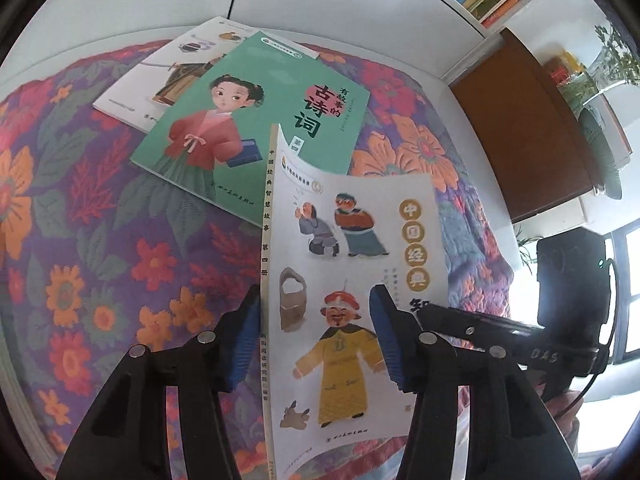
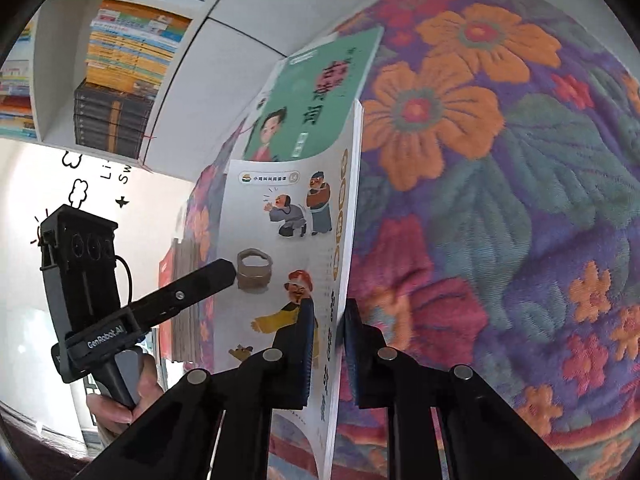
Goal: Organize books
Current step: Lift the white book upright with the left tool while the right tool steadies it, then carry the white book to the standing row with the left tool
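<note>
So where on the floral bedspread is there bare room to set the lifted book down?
Free: the floral bedspread left of the lifted book and below the green book. Crowded: the far end, where the green book overlaps a white book.

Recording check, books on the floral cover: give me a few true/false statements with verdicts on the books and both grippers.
1. The right gripper is clamped on the white book. True.
2. The green book is lifted off the floral cover. False: it lies flat there.
3. The green book overlaps another book behind it. True.
4. The left gripper is shut. False: its jaws stand apart around the white book's spine side.
</note>
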{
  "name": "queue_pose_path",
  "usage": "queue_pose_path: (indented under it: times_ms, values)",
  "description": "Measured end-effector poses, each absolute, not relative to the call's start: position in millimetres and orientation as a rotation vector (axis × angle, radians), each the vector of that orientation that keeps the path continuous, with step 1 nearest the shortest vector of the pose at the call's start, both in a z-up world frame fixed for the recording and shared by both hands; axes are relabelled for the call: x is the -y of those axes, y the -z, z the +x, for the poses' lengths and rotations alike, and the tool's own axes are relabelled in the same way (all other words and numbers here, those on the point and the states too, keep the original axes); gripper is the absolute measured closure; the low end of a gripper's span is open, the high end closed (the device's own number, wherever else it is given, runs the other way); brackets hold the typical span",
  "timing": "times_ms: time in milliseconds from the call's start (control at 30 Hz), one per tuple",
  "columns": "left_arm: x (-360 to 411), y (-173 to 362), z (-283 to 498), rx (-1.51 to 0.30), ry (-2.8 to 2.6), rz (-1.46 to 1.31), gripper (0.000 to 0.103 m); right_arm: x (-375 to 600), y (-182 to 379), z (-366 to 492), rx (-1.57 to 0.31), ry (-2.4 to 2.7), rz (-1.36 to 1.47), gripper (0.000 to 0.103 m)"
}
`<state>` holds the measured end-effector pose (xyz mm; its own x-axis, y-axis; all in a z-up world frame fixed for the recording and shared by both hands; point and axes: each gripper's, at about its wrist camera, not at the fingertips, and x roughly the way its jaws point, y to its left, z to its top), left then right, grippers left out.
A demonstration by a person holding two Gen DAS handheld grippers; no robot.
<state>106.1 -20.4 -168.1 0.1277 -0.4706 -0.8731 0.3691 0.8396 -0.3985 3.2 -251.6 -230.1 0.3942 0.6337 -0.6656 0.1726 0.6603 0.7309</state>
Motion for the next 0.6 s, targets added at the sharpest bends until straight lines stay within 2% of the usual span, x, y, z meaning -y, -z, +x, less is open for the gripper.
queue_pose_path:
  times_ms: [600]
  values:
    - [-34.3, 137.3, 103.8, -1.287, 0.571, -0.175, 0.053, 218.6, 177.2, 15.2, -1.113, -0.356, 0.914, 0.088]
